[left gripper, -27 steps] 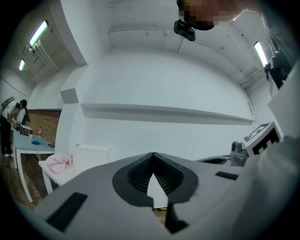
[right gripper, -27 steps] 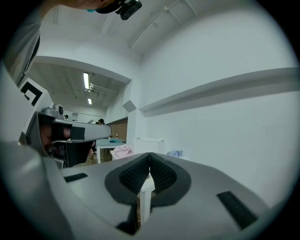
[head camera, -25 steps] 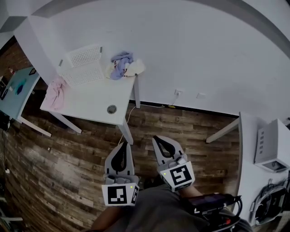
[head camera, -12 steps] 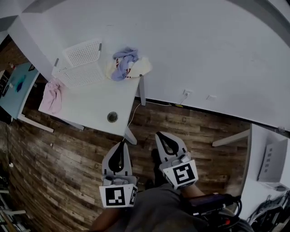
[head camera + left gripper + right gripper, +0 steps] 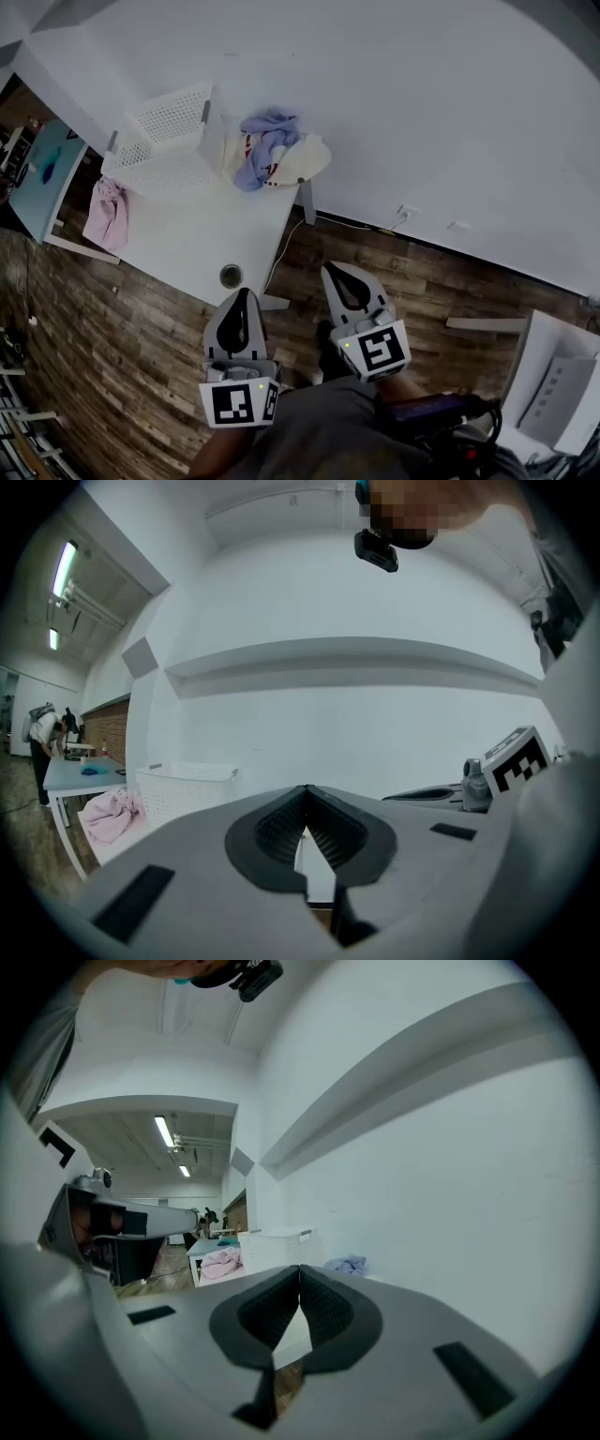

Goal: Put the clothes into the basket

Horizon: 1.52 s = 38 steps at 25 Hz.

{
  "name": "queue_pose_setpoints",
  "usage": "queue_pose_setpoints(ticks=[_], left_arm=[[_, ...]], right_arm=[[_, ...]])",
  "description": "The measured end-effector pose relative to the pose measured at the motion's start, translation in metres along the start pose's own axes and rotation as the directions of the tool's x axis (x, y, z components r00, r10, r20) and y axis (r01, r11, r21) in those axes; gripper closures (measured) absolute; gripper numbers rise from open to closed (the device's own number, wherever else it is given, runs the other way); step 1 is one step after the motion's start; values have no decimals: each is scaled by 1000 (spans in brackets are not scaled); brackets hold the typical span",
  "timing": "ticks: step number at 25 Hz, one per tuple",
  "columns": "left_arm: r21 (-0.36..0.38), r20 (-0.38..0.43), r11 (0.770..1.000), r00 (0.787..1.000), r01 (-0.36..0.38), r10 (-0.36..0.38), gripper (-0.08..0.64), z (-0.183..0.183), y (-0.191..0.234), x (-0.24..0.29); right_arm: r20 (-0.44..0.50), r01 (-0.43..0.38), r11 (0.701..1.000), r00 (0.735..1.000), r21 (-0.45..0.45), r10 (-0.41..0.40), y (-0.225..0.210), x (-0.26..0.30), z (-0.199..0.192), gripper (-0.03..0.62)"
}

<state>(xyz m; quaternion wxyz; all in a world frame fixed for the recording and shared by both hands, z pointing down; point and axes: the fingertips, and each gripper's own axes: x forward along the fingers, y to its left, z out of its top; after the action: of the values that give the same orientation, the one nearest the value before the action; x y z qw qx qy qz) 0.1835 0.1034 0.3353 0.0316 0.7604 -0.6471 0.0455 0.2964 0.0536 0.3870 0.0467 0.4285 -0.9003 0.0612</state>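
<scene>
Both jaws closed and empty, left gripper (image 5: 240, 298) and right gripper (image 5: 336, 277) over the wood floor (image 5: 141, 375) near the table (image 5: 202, 239); on it the basket (image 5: 169, 117), lilac-and-cream clothes (image 5: 269, 150) just beside it, pink garment (image 5: 106, 214) at the left edge.

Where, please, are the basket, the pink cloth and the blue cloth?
basket (image 5: 173, 117), head view, its mesh wall.
pink cloth (image 5: 106, 214), head view, its middle.
blue cloth (image 5: 274, 123), head view, its upper fold.

the left gripper (image 5: 306, 816) is closed and empty; beyond it a white basket (image 5: 187, 787) stands beside pink clothes (image 5: 111, 815).
</scene>
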Motion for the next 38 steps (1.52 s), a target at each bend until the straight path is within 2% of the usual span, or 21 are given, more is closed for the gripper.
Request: queue_pose_setpoints(ticks=[5,10,14,21,30,38], left_arm=[[25,34,998,998,-63,62,552,26,7,23],[42,68,991,990,-124,121,552,42,18,25],[42,81,983,981,-179,175,552,46,32,22],[18,65,969,967,-247,246,552,35,72,23],[-38,62,974,972,-224,226,552,20,134,58],[-82,137,981,973,-177,187,552,36,185,91]], right_arm=[[52,-63,998,997,-22,64,-17,33,32,584],[97,-121,992,988,-35,123,-14,55,53,584],[109,-157,986,981,-46,162,-9,74,59,584],[75,-190,981,978,-41,193,4,114,51,584],[26,-168,982,985,-92,171,16,181,49,584],[35,-127,982,991,-137,133,24,235,73,584]])
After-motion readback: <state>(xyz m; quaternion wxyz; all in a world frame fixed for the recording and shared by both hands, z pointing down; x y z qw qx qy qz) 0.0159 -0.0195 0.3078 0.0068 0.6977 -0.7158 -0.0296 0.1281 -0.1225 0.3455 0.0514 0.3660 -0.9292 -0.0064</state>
